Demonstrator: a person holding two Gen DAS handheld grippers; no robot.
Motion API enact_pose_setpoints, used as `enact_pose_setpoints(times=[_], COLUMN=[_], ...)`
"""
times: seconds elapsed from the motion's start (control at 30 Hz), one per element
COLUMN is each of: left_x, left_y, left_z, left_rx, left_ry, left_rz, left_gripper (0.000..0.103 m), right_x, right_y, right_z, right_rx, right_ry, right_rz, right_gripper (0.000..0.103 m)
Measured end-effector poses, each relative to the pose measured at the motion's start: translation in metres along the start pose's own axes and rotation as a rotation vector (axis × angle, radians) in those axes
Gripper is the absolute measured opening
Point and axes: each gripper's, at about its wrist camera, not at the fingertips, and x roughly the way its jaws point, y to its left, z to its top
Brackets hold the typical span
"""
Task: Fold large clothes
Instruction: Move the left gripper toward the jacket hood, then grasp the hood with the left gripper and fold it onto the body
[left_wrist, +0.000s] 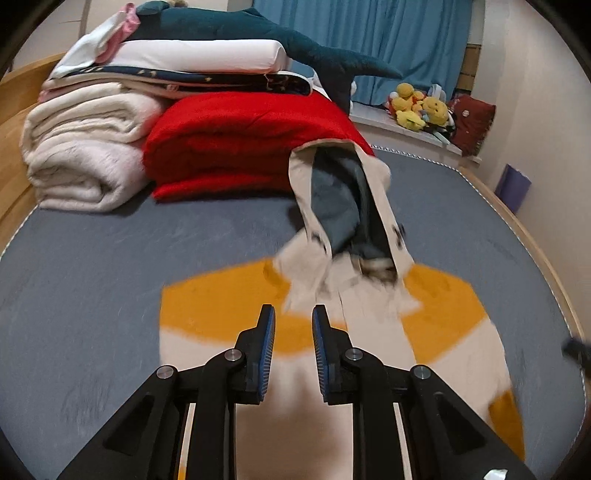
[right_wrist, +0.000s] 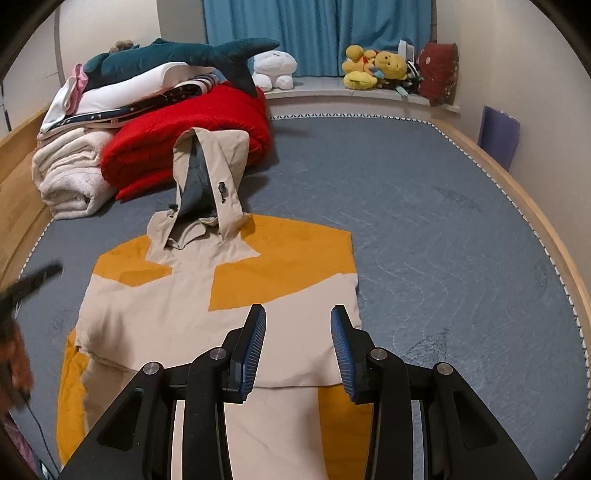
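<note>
Your beige-and-orange hooded cotton jacket (right_wrist: 221, 314) lies flat, its length running straight away from you; both the left gripper (left_wrist: 293, 325) and right gripper (right_wrist: 298, 325) hover spread, empty, over its near hem.

A grey bed (right_wrist: 424, 206) with a wooden frame carries a folded red quilt (right_wrist: 155, 147) beside a rolled cream blanket (right_wrist: 70, 173). A teal plush shark (right_wrist: 177, 55) lies on the stacked bedding. Yellow plush toys (right_wrist: 373, 66) occupy the sill below a blue curtain (right_wrist: 317, 33). A purple item (right_wrist: 498, 133), possibly a folder, leans against the wall.
</note>
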Motion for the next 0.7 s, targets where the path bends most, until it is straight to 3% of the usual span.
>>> enact_pose_setpoints(times=[0.13, 0.3, 0.4, 0.5, 0.63, 0.7], left_x=[0.053, 0.117, 0.154, 0.194, 0.235, 0.251], left_y=[0.002, 0.006, 0.011, 0.016, 0.021, 0.024], left_z=[0.063, 0.121, 0.142, 0.155, 0.168, 0.175], left_rx=[0.011, -0.027, -0.072, -0.117, -0.150, -0.161], left_ry=[-0.019, -0.016, -0.013, 0.030, 0.065, 0.061], left_rz=[-0.013, -0.056, -0.078, -0.109, -0.113, -0.118], left_gripper=[0.017, 0.017, 0.018, 0.027, 0.048, 0.052], right_x=[0.007, 0.020, 0.032, 0.047, 0.068, 0.077], right_y=[-0.007, -0.012, -0.013, -0.014, -0.016, -0.014], right_z=[0.002, 0.004, 0.004, 0.003, -0.003, -0.009], right_rx=[0.019, 0.040, 0.052, 0.066, 0.116, 0.106], right_ry=[0.013, 0.028, 0.048, 0.075, 0.119, 0.140], right_rz=[-0.021, -0.040, -0.041, -0.053, -0.055, -0.065], right_gripper=[0.034, 0.024, 0.024, 0.024, 0.024, 0.024])
